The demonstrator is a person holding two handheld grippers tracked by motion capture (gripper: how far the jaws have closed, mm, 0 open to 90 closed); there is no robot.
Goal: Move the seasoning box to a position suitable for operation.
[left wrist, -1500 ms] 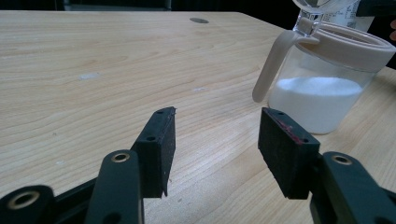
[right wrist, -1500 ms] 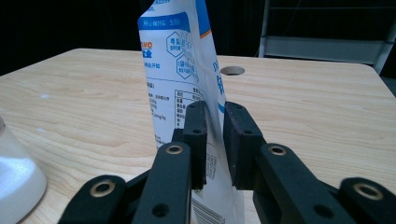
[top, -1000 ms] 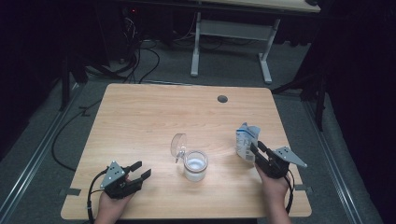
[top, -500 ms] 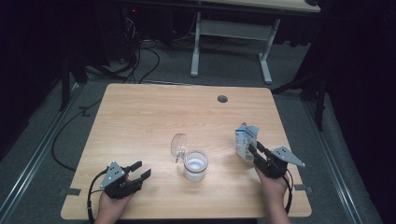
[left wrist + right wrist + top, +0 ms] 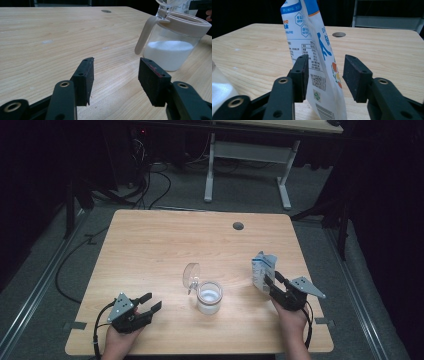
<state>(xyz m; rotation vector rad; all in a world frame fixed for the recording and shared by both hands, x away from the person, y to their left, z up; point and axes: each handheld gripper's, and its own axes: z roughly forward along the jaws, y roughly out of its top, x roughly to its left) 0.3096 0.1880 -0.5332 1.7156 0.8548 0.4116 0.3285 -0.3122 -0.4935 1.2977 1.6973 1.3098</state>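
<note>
Right gripper had just been opening: jaws stood either side of the upright blue-and-white pouch, left pad touching or nearly so, right pad clear of it. Left gripper sat wide and empty on the desk, with the lidded jar of white powder just ahead-right.

light: my bench lit evenly from above, room around it nearly black | shadows: soft, short | glare: none | focus: high view slightly soft; my tongs' views sharp nearby, hazier far off
</note>
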